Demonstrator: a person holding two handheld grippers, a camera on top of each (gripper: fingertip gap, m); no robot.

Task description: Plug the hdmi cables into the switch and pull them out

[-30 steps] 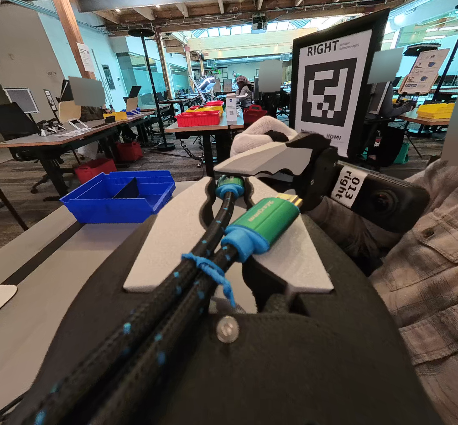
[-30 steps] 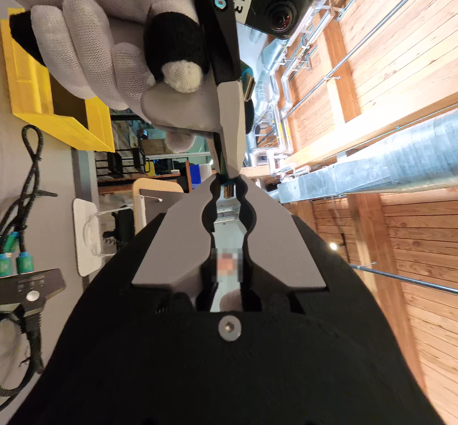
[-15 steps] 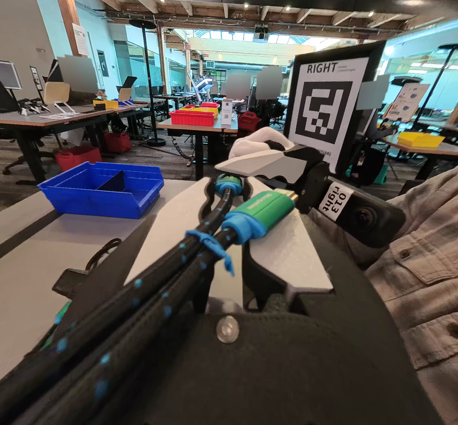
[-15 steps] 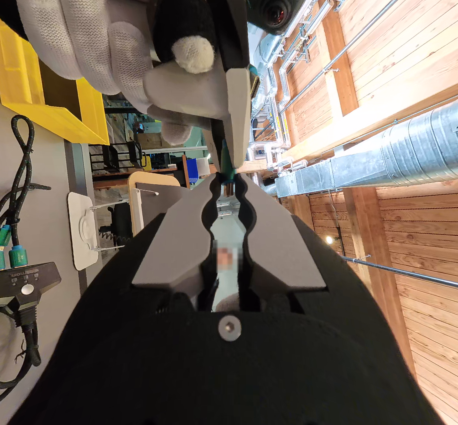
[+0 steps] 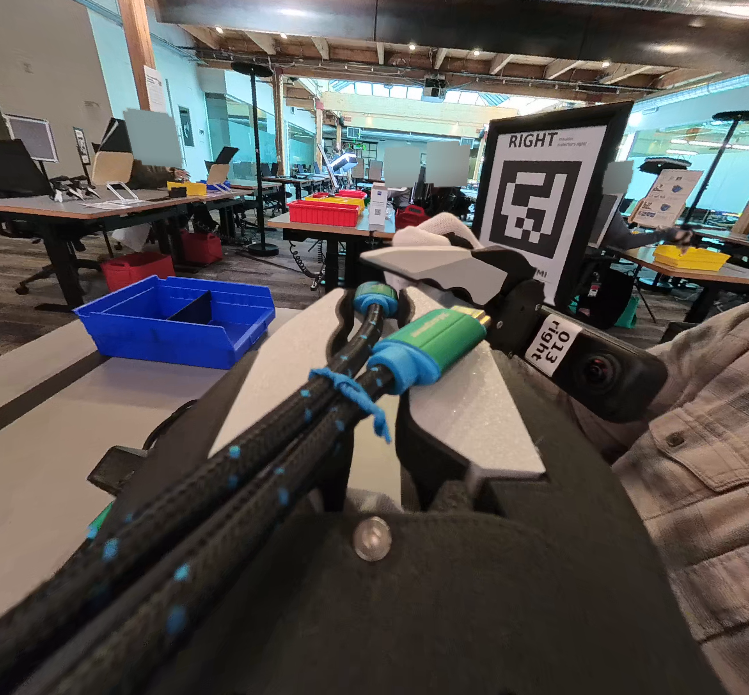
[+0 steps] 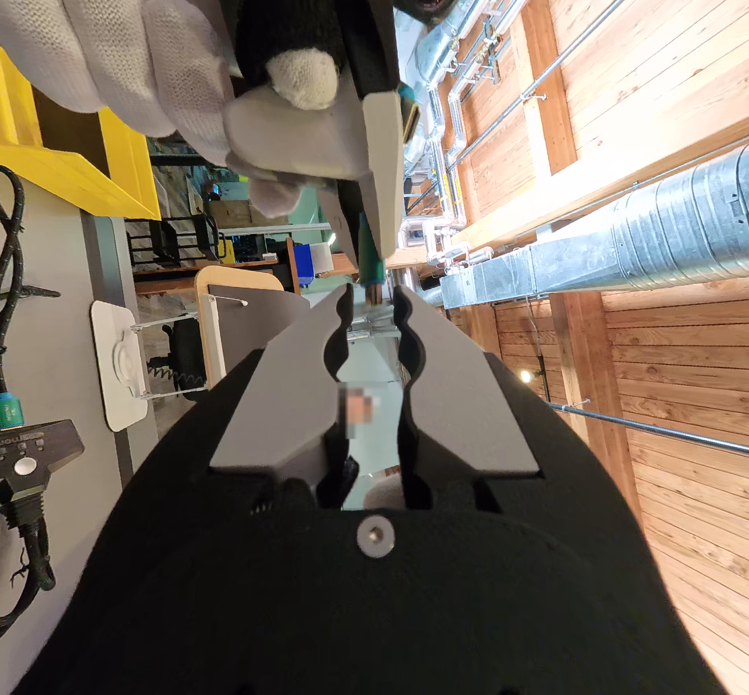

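The left gripper (image 5: 375, 302) is clamped on the strain relief of one green HDMI plug (image 6: 371, 266), whose long axis runs straight out past its tips toward the right gripper (image 6: 371, 298), fingers apart, the plug's metal tip just between them. To hand over cleanly, the right should close on the green shell squarely before the left lets go. A second plug (image 5: 431, 341), tied beside the first, rests loose on the left gripper's finger, pointing up-right. The HDMI switch (image 6: 30, 452) lies on the table, well apart.
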